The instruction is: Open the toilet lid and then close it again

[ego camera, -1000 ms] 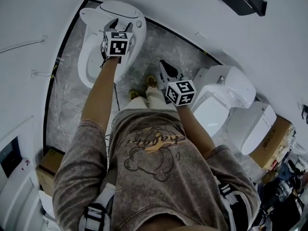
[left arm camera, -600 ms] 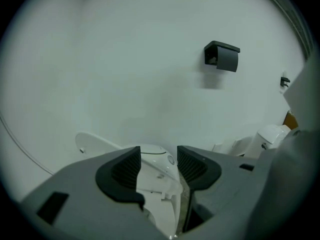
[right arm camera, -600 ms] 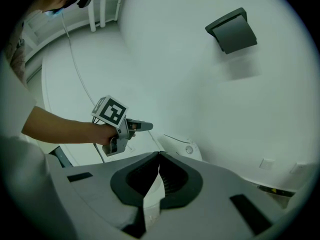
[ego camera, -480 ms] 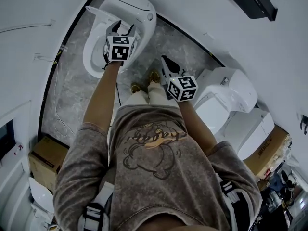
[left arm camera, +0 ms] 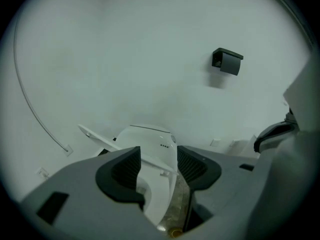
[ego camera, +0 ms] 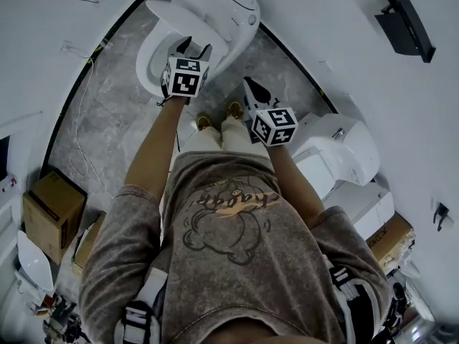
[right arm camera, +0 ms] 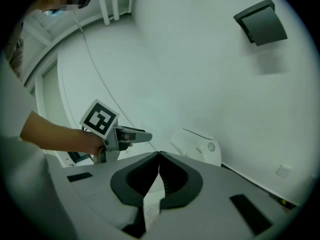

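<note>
A white toilet (ego camera: 229, 9) stands against the wall at the top of the head view. Its lid (ego camera: 168, 14) is tilted up over the bowl (ego camera: 154, 59). My left gripper (ego camera: 192, 46) is open at the bowl's right rim, just below the lid. In the left gripper view (left arm camera: 158, 156) the thin lid edge (left arm camera: 95, 135) runs behind the spread jaws; I cannot tell if it touches them. My right gripper (ego camera: 249, 86) is shut and empty, held over the floor right of the toilet. In the right gripper view (right arm camera: 159, 154) the toilet (right arm camera: 197, 145) and the left gripper (right arm camera: 142, 135) show ahead.
Two more white toilets (ego camera: 337, 149) stand close on the right. A cardboard box (ego camera: 50, 210) sits at lower left and a thin cable (ego camera: 79, 120) lies on the grey marble floor. A black box (ego camera: 409, 27) hangs on the wall. The person's feet (ego camera: 215, 117) are before the toilet.
The head view has swung, so the toilet now sits higher and further right in it. The left gripper stays open by the raised lid; the right gripper stays shut.
</note>
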{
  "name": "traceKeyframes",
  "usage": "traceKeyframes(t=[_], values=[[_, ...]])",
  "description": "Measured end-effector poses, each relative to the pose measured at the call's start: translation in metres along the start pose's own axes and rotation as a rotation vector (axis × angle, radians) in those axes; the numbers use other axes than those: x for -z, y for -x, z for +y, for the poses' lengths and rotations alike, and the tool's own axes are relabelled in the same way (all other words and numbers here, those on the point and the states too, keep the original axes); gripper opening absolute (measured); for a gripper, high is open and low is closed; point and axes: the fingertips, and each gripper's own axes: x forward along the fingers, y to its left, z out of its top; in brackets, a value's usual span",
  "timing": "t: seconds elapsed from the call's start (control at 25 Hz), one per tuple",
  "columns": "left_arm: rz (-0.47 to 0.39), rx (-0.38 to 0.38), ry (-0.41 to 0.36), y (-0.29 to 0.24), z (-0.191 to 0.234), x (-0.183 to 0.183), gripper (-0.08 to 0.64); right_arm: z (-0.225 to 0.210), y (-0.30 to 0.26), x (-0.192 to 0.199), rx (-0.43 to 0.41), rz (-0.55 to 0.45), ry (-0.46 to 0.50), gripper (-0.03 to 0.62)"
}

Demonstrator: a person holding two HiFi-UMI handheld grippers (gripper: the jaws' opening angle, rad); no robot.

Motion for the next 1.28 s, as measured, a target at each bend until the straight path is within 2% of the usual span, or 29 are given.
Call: traceKeyframes(t=[0.44,0.88,1.28], values=[[0.045,-0.047,0.148,0.025,0.024,0.068,0.230,0.051,-0.038,0.020,-0.134,0.084,0.069,0.026],[0.071,-0.119,0.278,0.035,0.045,0.124,0.210,0.061,-0.070,0.040,-0.199,0.171,0.099,0.026],[0.169,-0.189,0.360,0.033,0.065,0.192,0.198,0.057,-0.110,0.059,-0.236,0.238,0.113,0.026]])
